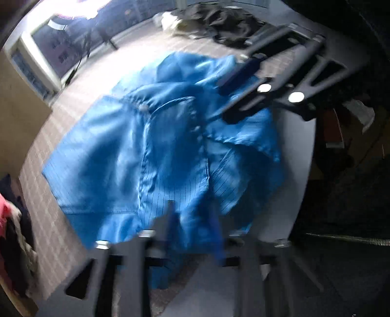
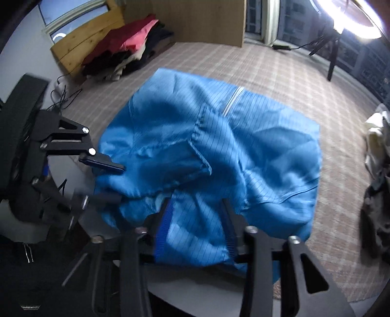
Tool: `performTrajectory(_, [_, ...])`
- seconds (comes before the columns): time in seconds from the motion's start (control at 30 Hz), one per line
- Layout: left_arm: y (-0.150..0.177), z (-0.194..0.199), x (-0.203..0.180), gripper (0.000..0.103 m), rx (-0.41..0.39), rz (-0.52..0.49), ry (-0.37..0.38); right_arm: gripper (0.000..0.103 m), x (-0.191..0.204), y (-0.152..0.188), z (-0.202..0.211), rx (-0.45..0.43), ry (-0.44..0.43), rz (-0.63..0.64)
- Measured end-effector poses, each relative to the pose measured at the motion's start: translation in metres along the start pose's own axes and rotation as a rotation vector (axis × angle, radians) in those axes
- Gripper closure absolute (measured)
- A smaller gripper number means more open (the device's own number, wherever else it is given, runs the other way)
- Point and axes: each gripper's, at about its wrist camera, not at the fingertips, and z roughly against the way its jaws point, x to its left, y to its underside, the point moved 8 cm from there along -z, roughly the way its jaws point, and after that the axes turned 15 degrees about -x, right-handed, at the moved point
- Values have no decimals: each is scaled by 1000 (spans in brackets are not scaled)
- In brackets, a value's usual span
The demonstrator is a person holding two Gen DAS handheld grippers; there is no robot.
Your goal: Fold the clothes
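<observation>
Claws of both handheld grippers meet blue fabric at the near edge of a checked cloth surface. The left gripper [image 1: 193,220] has its fingers spread, with the hem of the blue jacket [image 1: 156,151] lying between them; whether they pinch it is blurred. The right gripper [image 2: 195,217] also has its fingers spread, with a ribbed cuff and part of a sleeve lying between them. In the right view the left gripper stands at the jacket's left edge, fingers apart. The jacket lies rumpled and part gathered on the checked cloth [image 2: 268,70]. Beyond it sit a pile of red and dark clothes [image 2: 131,44] and a darker heap [image 1: 219,22]. The fold seems underway, likely a sleeve being brought in; next the cuff needs carrying across the body and smoothing flat.
</observation>
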Motion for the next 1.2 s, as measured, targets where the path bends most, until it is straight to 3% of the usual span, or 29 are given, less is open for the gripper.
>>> performTrajectory(0.13, [-6, 15, 21, 98, -55, 193, 52, 84, 4, 5, 1, 14, -60, 2])
performTrajectory(0.33, [-8, 39, 40, 98, -125, 351, 95, 84, 24, -1, -11, 27, -138, 25])
performTrajectory(0.4, [-8, 43, 41, 98, -140, 397, 126, 84, 27, -8, -19, 22, -145, 28])
performTrajectory(0.6, [10, 42, 36, 98, -154, 441, 125, 84, 33, -37, -39, 1, -176, 11])
performTrajectory(0.63, [14, 41, 37, 97, -152, 446, 106, 84, 35, -43, -41, -2, -188, 10])
performTrajectory(0.73, [25, 39, 40, 78, -147, 457, 45, 84, 41, -51, -49, 15, -170, 57])
performTrajectory(0.8, [29, 41, 40, 75, -154, 456, 29, 84, 43, -51, -52, 28, -163, 72])
performTrajectory(0.87, [34, 38, 37, 80, -146, 479, 61, 84, 43, -49, -54, 41, -160, 76])
performTrajectory(0.93, [36, 34, 40, 98, -137, 512, 80, 83, 42, -46, -54, 56, -161, 67])
performTrajectory(1.2, [38, 52, 45, 98, -179, 581, 151, 83, 58, -63, -68, 40, -182, 84])
